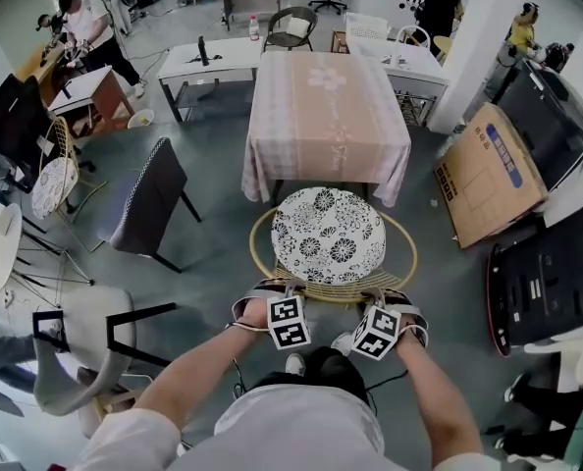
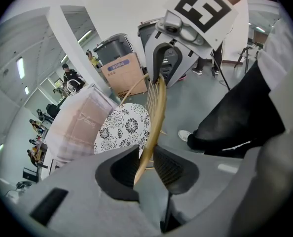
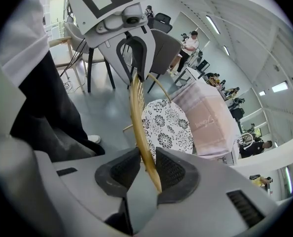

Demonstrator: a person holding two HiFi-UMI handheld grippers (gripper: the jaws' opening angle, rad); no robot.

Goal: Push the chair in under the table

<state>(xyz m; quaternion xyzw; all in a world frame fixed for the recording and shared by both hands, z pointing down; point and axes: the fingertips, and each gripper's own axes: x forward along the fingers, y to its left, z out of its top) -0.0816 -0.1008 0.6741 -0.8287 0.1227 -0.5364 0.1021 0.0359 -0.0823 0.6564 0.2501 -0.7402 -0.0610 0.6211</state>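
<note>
A round rattan chair with a black-and-white flowered cushion (image 1: 328, 235) stands in front of the table (image 1: 326, 116), which has a pink cloth. The cushion's far edge lies near the cloth's hem. Its curved back rim (image 1: 331, 290) is nearest me. My left gripper (image 1: 272, 288) is shut on the rim's left part; the cane (image 2: 159, 107) runs between its pads (image 2: 145, 154). On the rim's right part my right gripper (image 1: 385, 298) is shut, the cane (image 3: 136, 112) pinched between its pads (image 3: 147, 159). Each gripper view shows the other gripper further along the rim.
A dark grey chair (image 1: 149, 199) stands left of the table. A cardboard box (image 1: 488, 175) leans at the right, with black equipment (image 1: 556, 283) nearer. A pale chair (image 1: 76, 351) is at my lower left. White tables (image 1: 213, 62) and people fill the back.
</note>
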